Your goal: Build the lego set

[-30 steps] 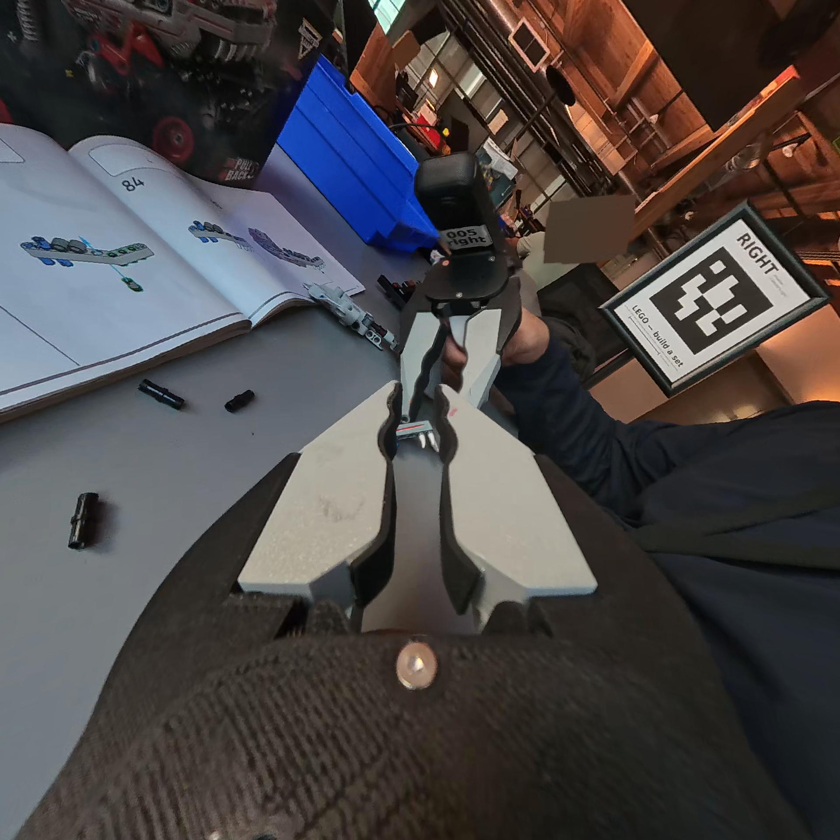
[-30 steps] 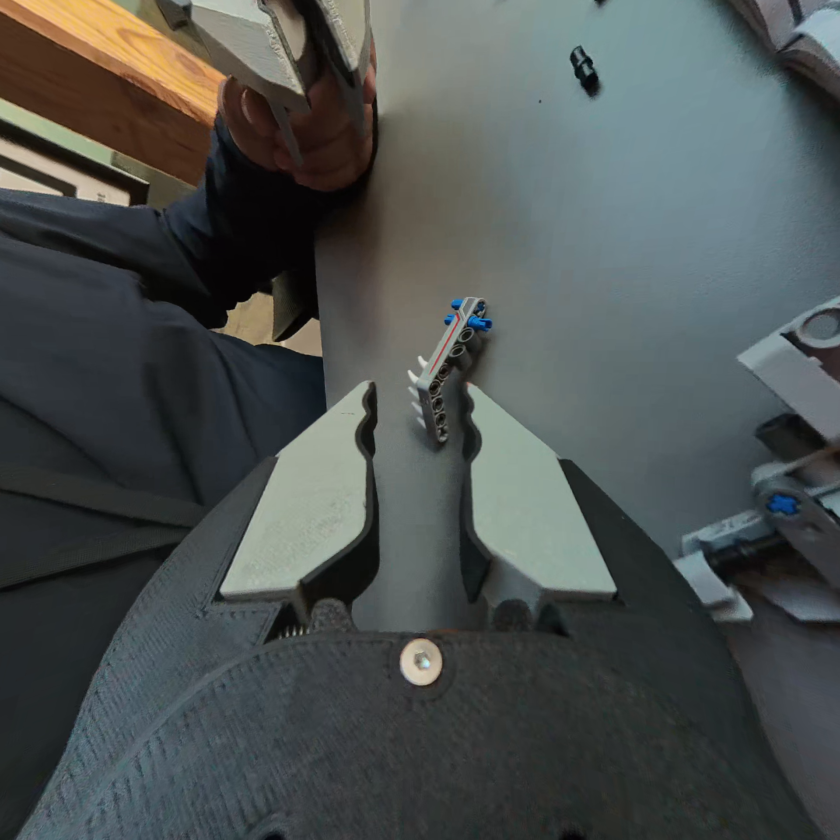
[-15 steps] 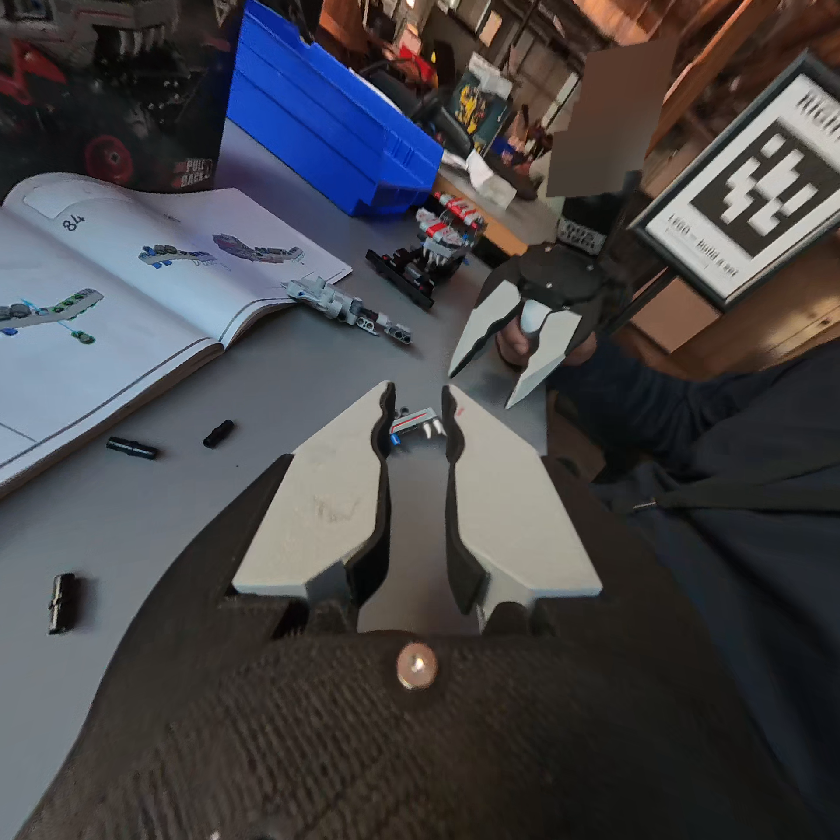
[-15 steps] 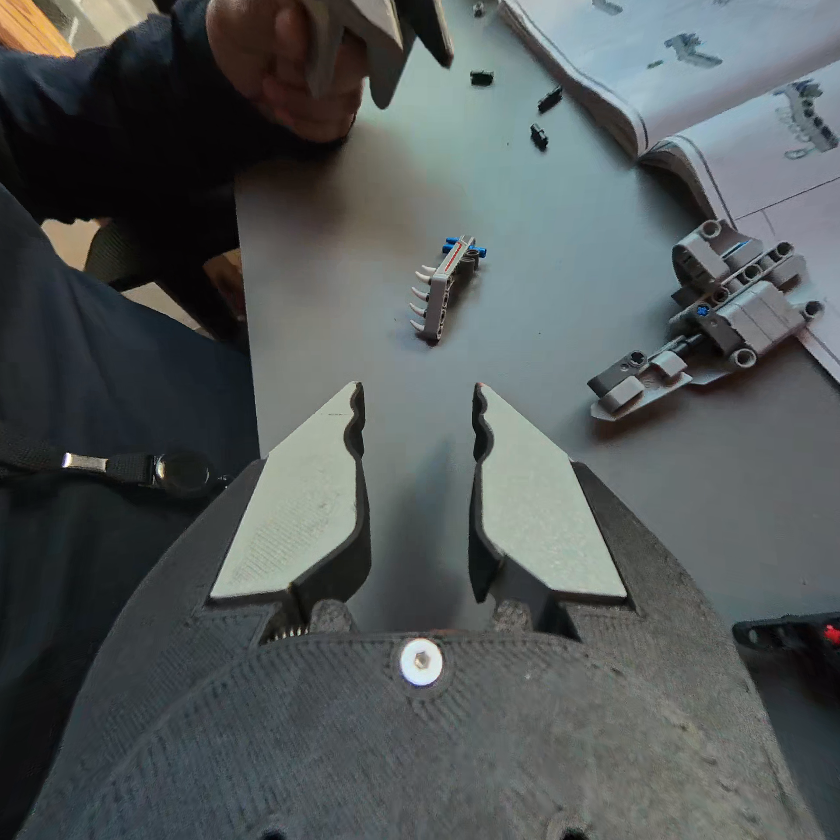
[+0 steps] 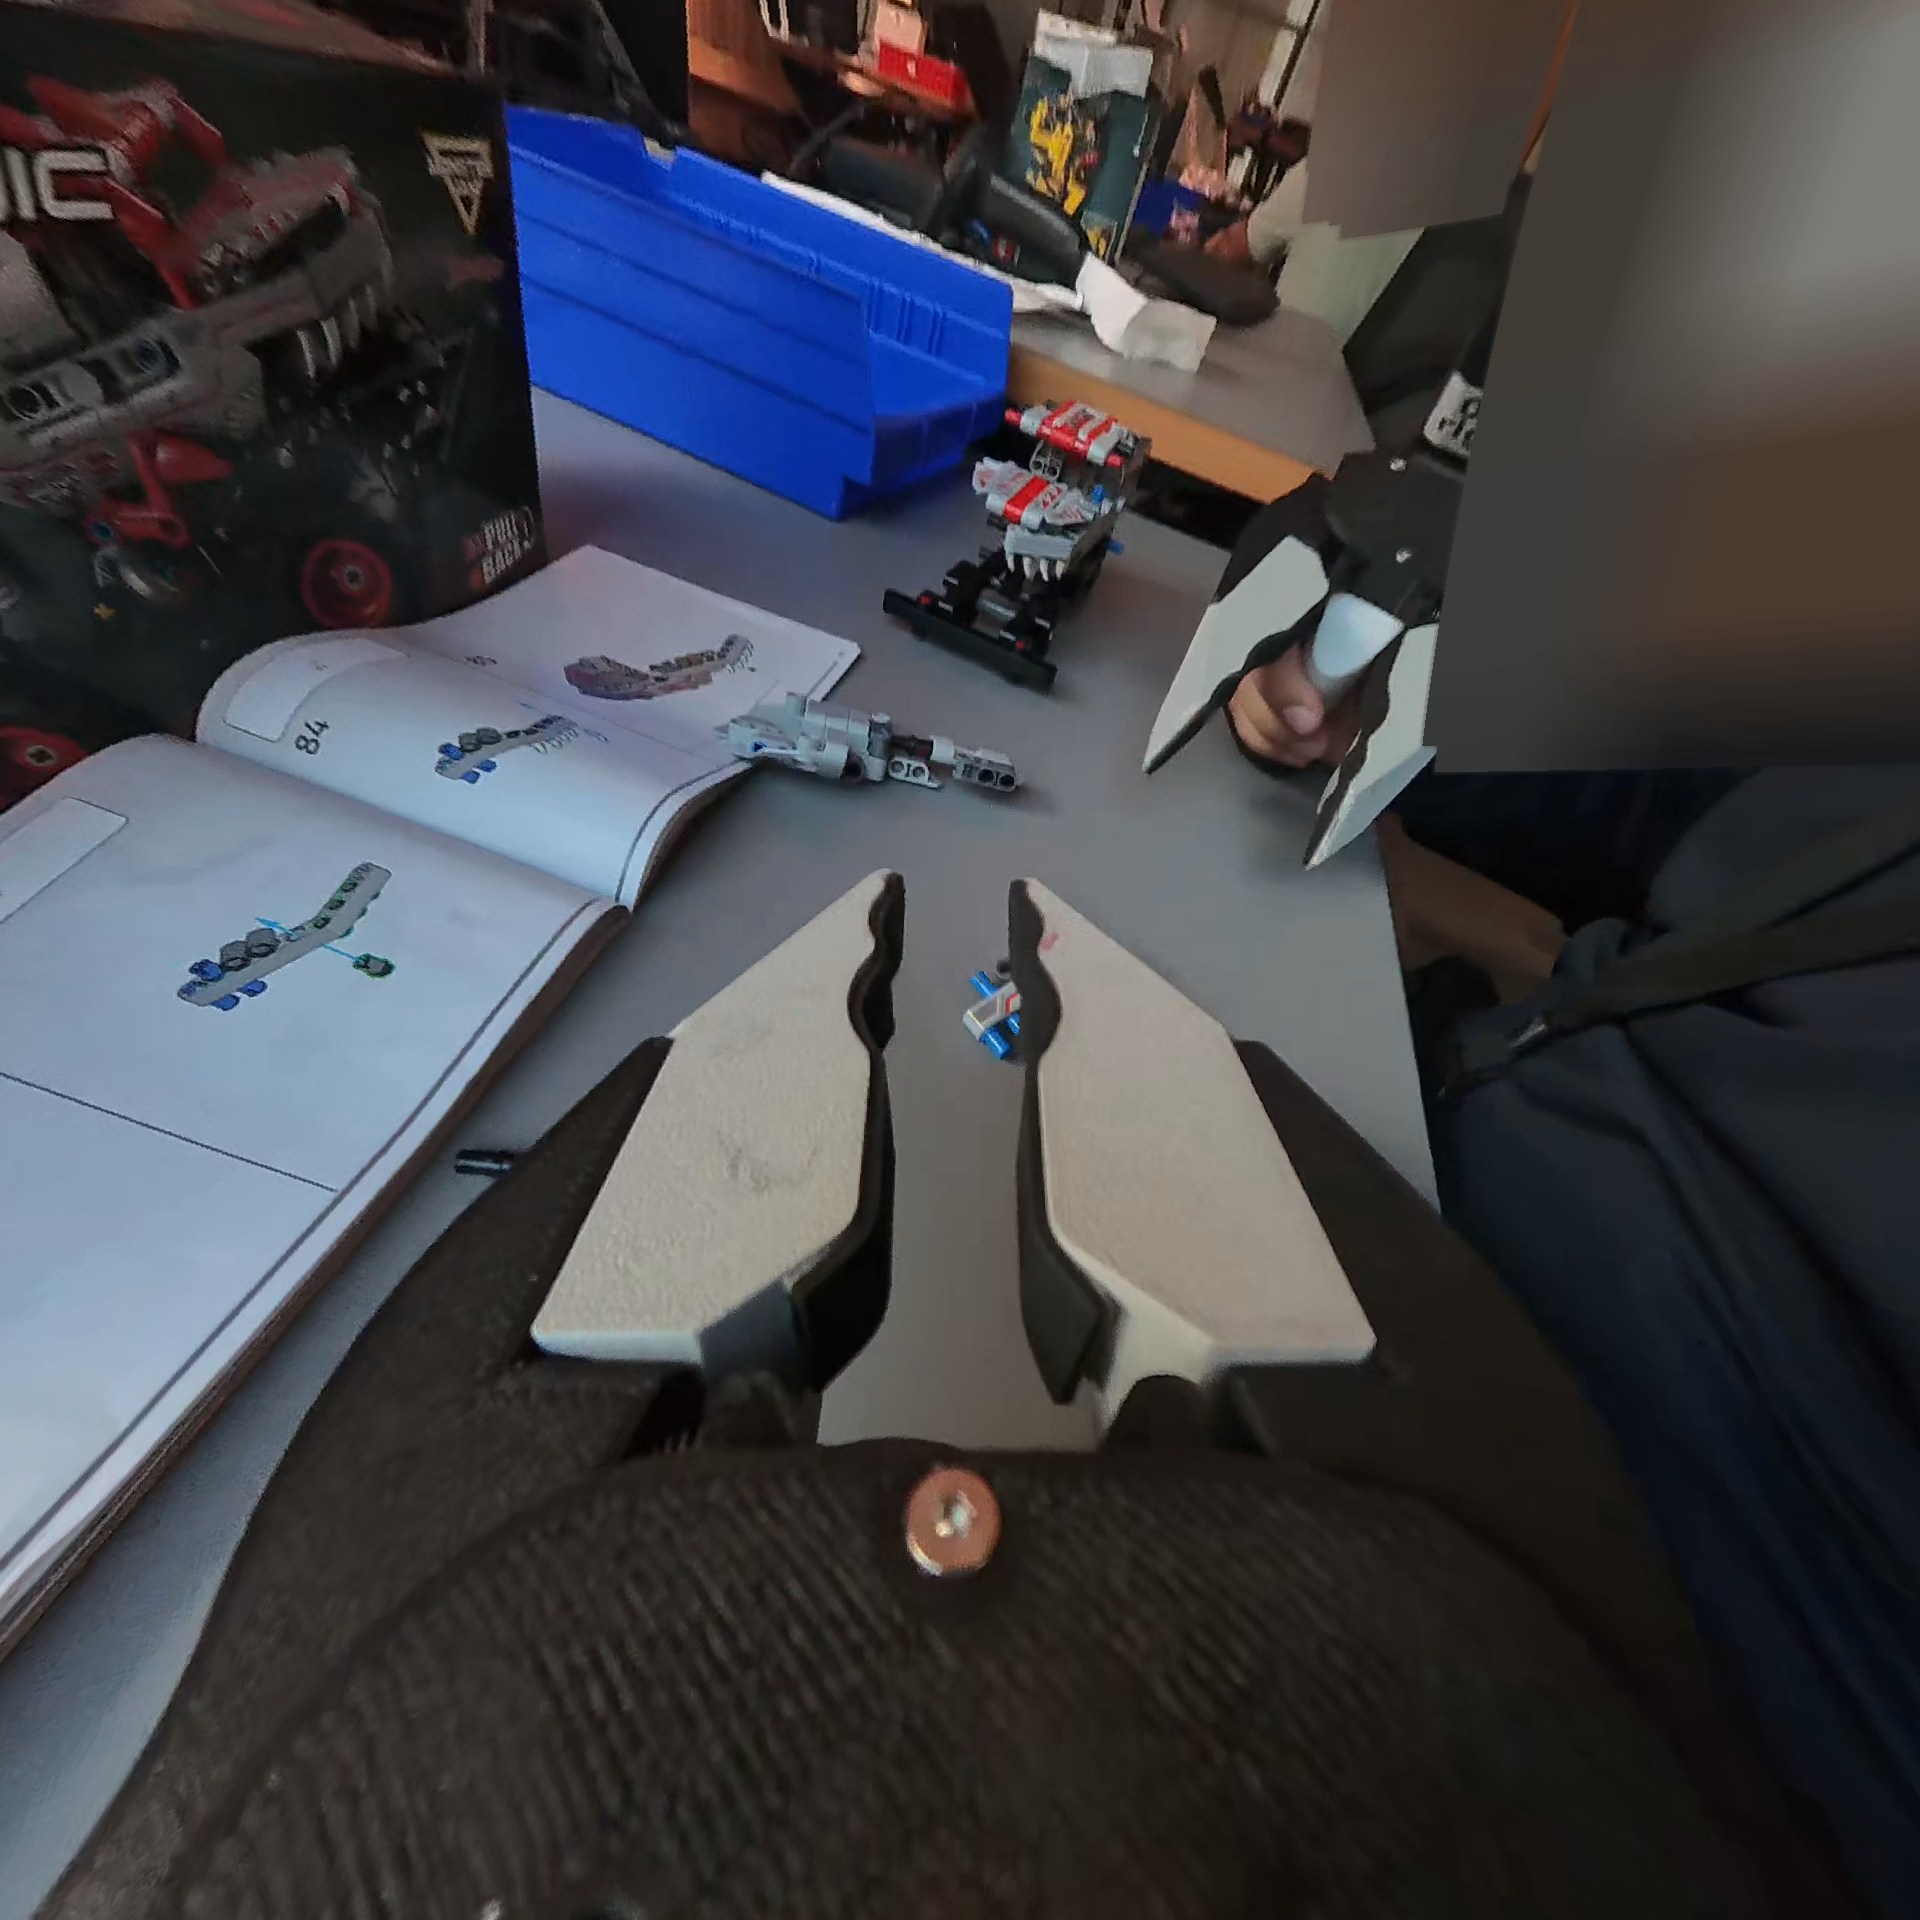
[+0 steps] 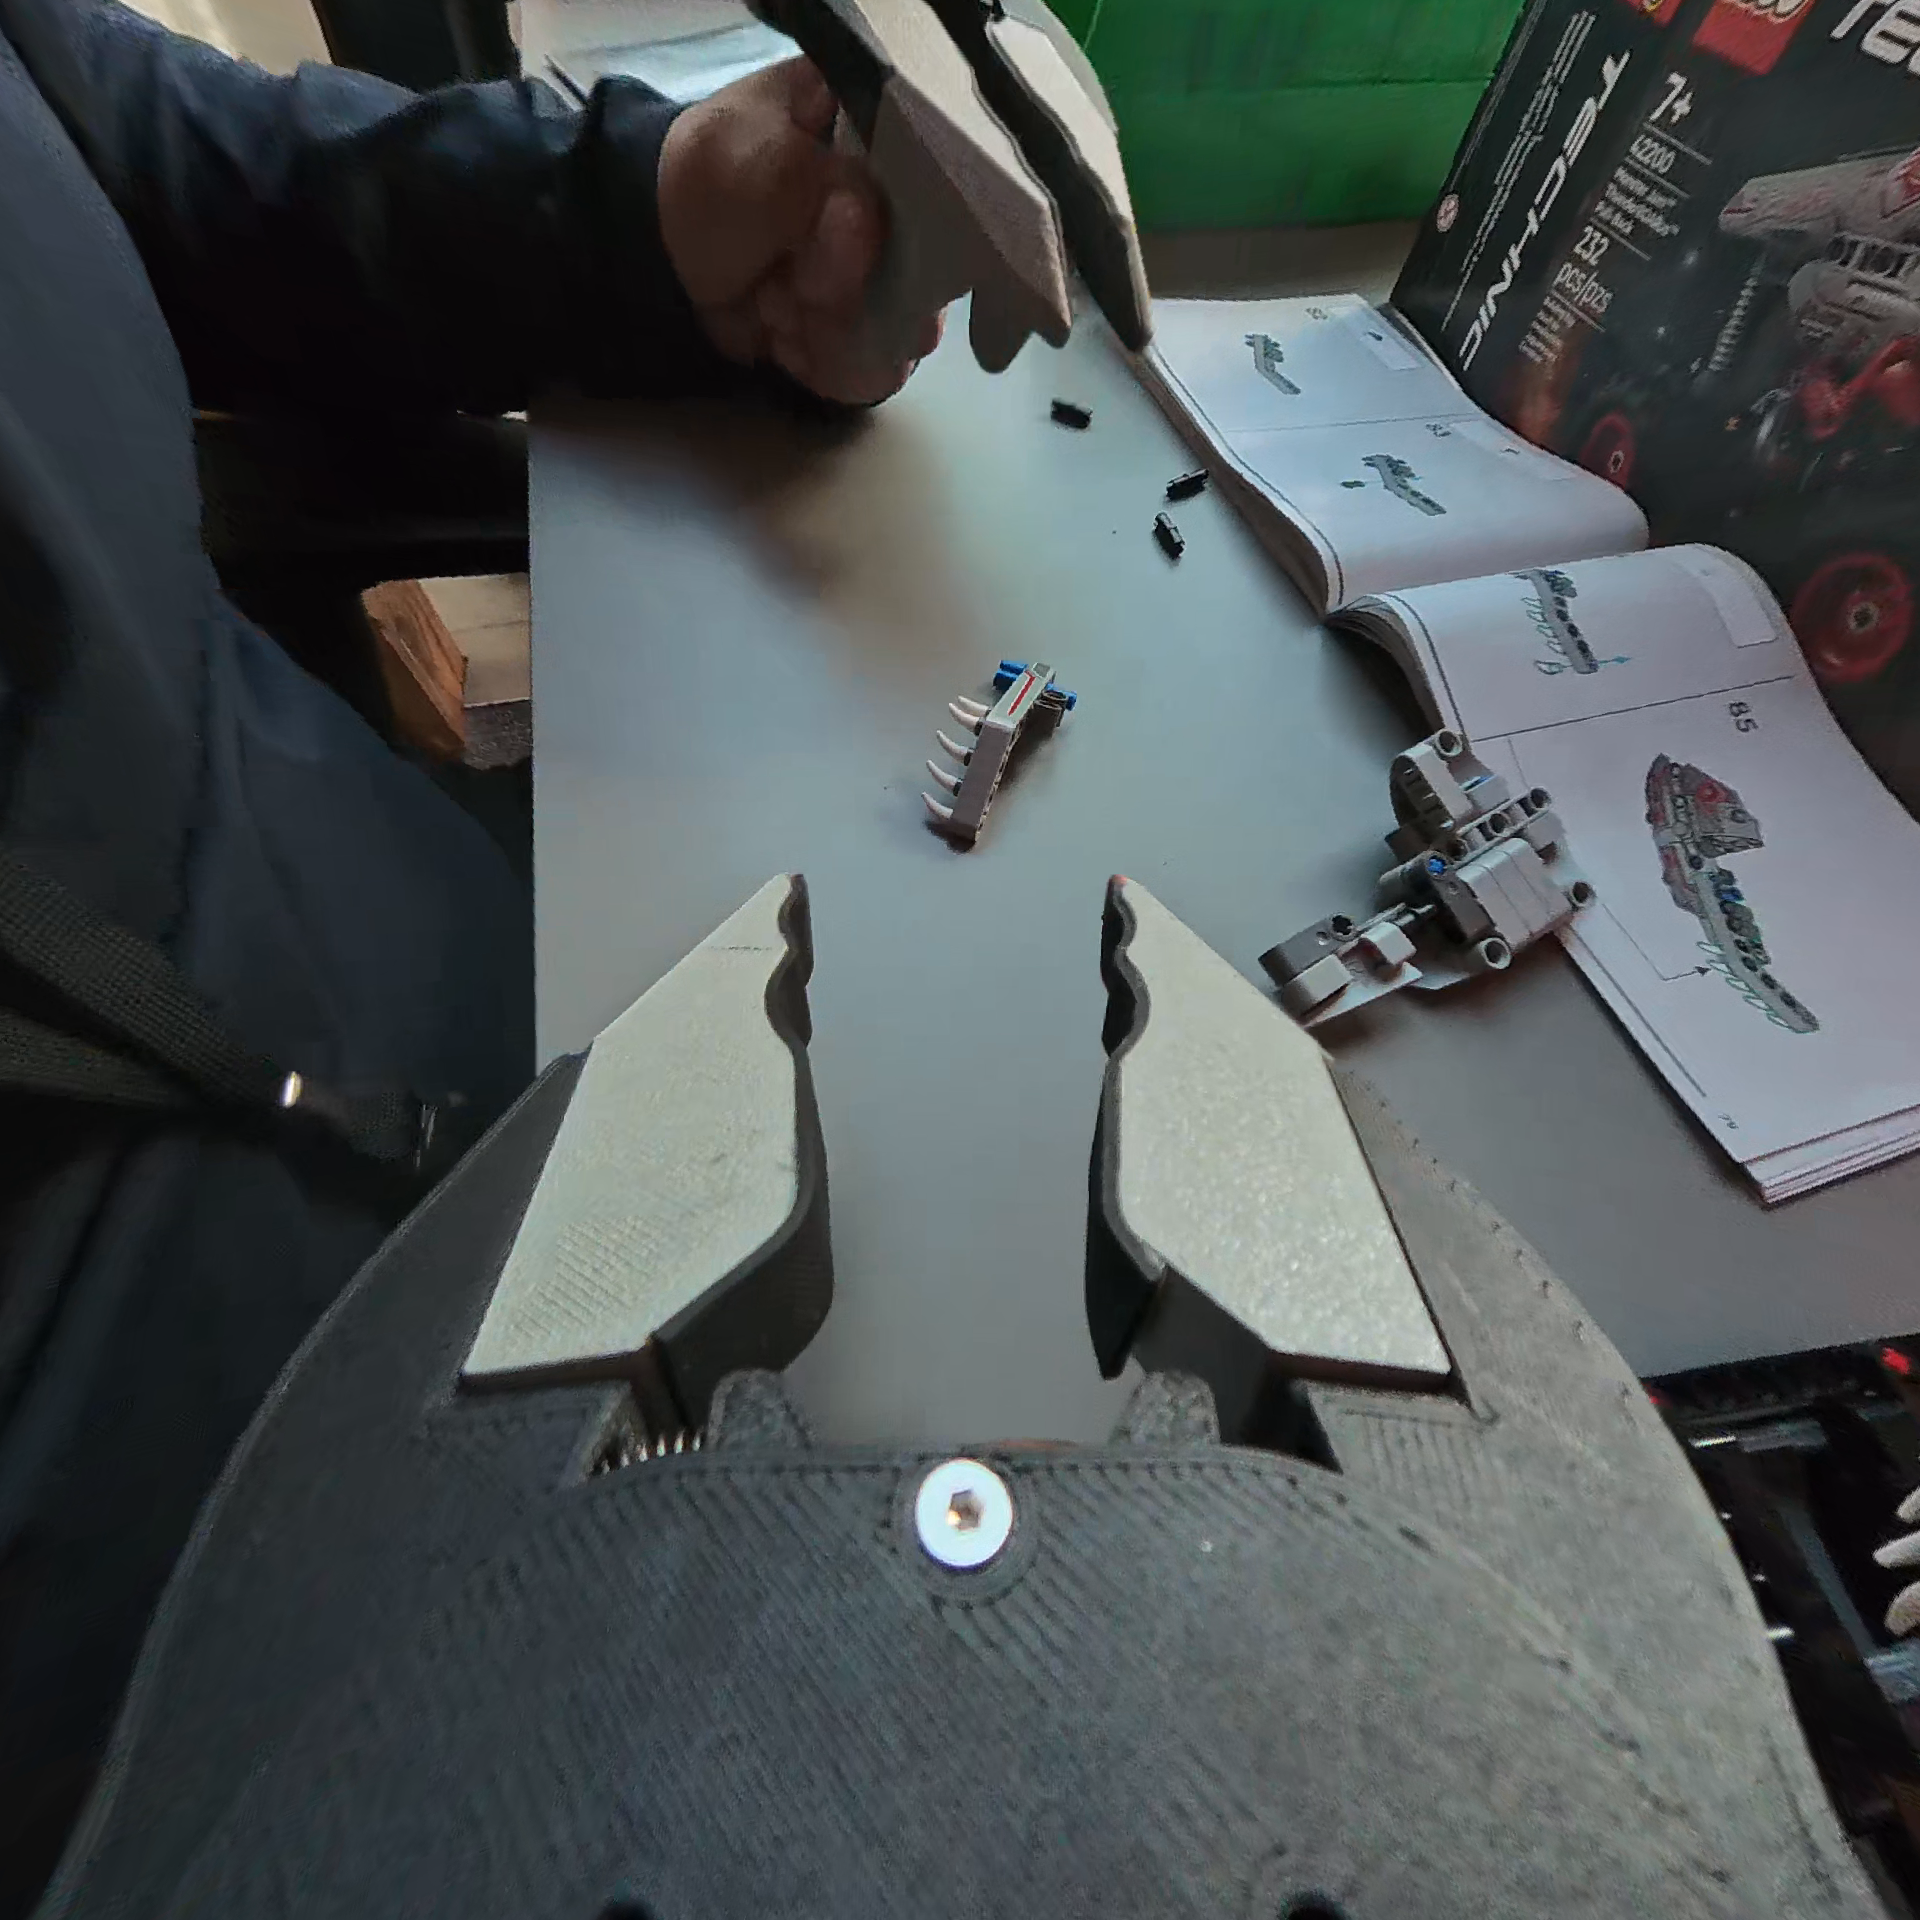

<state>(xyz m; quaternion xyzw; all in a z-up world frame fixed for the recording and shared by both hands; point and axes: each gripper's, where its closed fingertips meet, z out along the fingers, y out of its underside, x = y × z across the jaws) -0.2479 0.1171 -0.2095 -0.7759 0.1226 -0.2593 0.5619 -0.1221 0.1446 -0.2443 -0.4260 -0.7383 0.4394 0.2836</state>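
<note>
A small grey toothed beam [image 6: 992, 753] with white teeth, a red stripe and blue pins lies flat on the grey table [image 6: 707, 623]. My right gripper [image 6: 956, 894] is open and empty, a short way back from it. My left gripper [image 5: 956, 914] is narrowly open and empty above the table. The beam [image 5: 992, 1013] shows just below its tips, partly hidden by the right finger. The left gripper [image 6: 1070, 343] also shows in the right wrist view, beyond the beam. The right gripper [image 5: 1231, 816] shows in the left wrist view at the table's right edge.
A grey sub-assembly [image 6: 1455, 894] lies at the edge of the open instruction booklet [image 6: 1558, 665]. The black and red chassis [image 5: 1023, 561], a blue bin [image 5: 748, 312] and the set box [image 5: 239, 343] stand behind. Three black pins [image 6: 1169, 535] lie near the booklet. The gap from one gripper's tips to the other's is roughly 15 centimeters.
My right gripper has drawn back from the toothed beam and opened wider. My left gripper has pulled away from it too. The beam stays on the table.
</note>
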